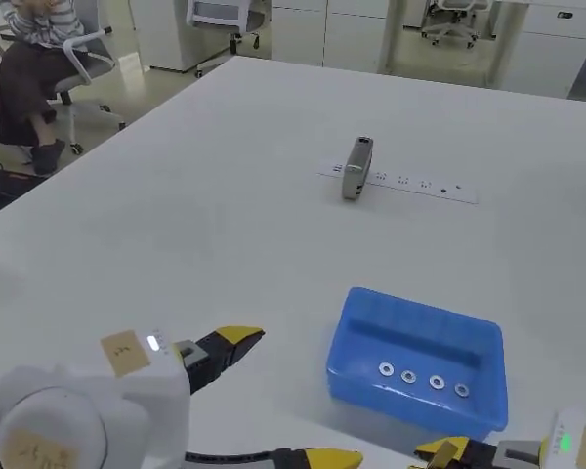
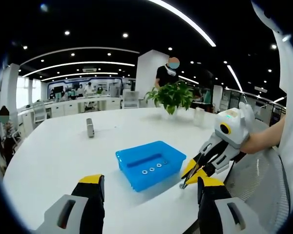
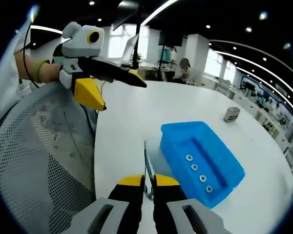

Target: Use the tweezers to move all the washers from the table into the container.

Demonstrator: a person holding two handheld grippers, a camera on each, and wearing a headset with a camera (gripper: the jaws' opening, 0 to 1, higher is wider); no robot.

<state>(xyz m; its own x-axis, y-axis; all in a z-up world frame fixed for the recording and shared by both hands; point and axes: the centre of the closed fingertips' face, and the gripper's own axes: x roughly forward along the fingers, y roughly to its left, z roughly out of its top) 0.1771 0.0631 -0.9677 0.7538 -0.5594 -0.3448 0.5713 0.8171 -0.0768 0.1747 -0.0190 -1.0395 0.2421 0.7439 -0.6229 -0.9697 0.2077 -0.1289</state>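
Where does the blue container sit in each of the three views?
Head view: blue container lower right, near the bottom edge.
Left gripper view: container at centre, above the jaws.
Right gripper view: container right of centre, beyond the jaws.
Shared landmark: grey device standing on the table beyond it.

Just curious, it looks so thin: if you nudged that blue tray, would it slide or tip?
It would probably slide easily: the blue tray looks like light plastic on a smooth white table. Tipping seems unlikely, since it sits low and wide. The four washers lying flat inside might skid.
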